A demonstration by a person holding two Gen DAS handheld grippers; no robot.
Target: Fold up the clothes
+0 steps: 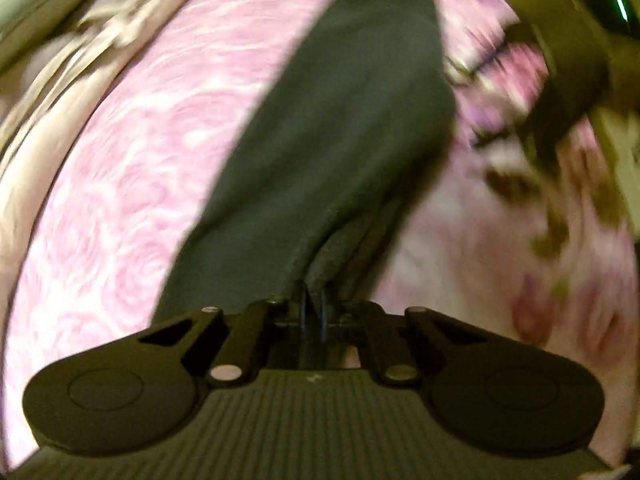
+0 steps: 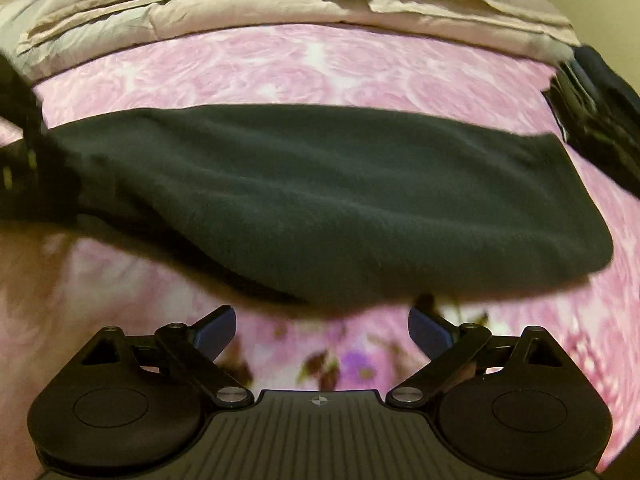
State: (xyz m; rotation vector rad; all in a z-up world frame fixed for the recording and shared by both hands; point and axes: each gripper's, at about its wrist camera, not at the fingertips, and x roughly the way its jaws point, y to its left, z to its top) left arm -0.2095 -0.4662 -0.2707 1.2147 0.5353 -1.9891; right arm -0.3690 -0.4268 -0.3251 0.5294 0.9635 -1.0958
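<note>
A dark grey fleece garment (image 1: 340,128) lies stretched over a pink rose-print bedspread (image 1: 132,168). My left gripper (image 1: 314,308) is shut on the near edge of the garment, which bunches up between its fingers and rises off the bed. In the right wrist view the same garment (image 2: 320,200) spans the frame as a wide band. My right gripper (image 2: 322,330) is open and empty, just in front of the garment's near edge, its blue pads (image 2: 218,330) wide apart.
A stack of folded beige and grey bedding (image 2: 260,4) lies at the far side of the bedspread (image 2: 280,68). A dark pile of other clothing (image 2: 600,120) sits at the right. The left gripper's body (image 2: 24,140) shows at the left edge.
</note>
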